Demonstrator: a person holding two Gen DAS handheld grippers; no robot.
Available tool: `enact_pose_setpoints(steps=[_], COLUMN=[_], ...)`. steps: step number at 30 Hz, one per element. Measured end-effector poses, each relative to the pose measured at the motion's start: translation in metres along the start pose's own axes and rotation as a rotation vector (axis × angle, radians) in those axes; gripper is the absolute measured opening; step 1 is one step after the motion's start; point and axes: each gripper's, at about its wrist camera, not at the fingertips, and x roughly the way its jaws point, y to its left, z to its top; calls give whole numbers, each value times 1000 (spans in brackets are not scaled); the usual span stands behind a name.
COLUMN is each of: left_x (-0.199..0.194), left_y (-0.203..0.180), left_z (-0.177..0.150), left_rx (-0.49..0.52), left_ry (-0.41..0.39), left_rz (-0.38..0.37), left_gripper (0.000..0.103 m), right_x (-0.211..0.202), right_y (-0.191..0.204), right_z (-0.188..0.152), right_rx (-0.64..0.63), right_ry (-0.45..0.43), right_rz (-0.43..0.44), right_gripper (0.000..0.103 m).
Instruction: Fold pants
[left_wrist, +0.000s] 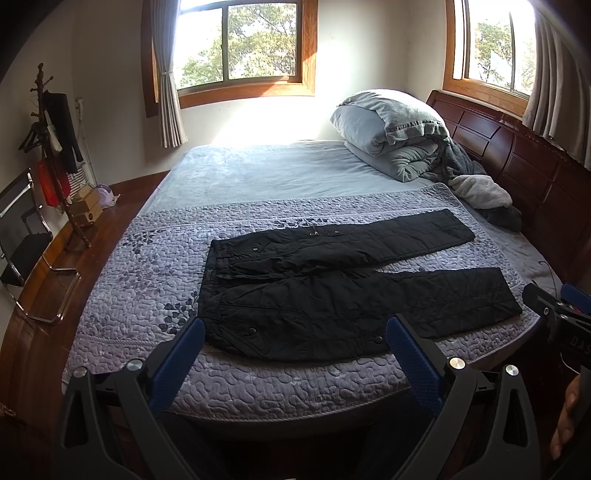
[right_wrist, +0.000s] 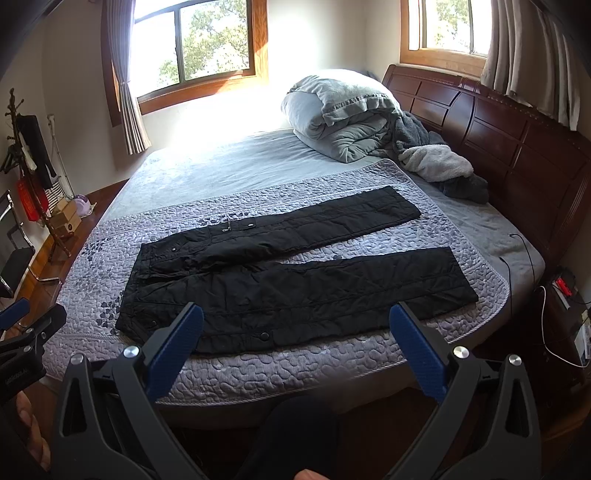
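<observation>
Black quilted pants (left_wrist: 332, 288) lie flat on the lilac quilt (left_wrist: 147, 288), waistband to the left, both legs spread apart and pointing right. They also show in the right wrist view (right_wrist: 280, 273). My left gripper (left_wrist: 295, 332) is open and empty, held above the bed's near edge in front of the waist and hip area. My right gripper (right_wrist: 295, 321) is open and empty, held in front of the near leg. The right gripper's tip shows at the right edge of the left wrist view (left_wrist: 554, 310). Neither gripper touches the pants.
The bed (right_wrist: 221, 173) has a folded grey duvet (right_wrist: 343, 118) and a heap of fleece clothes (right_wrist: 443, 170) by the dark wooden headboard (right_wrist: 517, 147). A coat stand (left_wrist: 55, 155) and a chair (left_wrist: 26, 236) stand left. Cables and a power strip (right_wrist: 561, 284) lie right.
</observation>
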Motion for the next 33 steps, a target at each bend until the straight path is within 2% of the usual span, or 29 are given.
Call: enact_pose_setpoints(steps=[33], left_x=[0], left_y=[1], left_z=[-2], left_rx=[5], left_ry=[2], left_rz=[-2], left_gripper=[99], right_x=[0], right_y=[-1], right_z=[-1], right_rx=[3], right_ry=[1], right_rz=[0], right_gripper=[101])
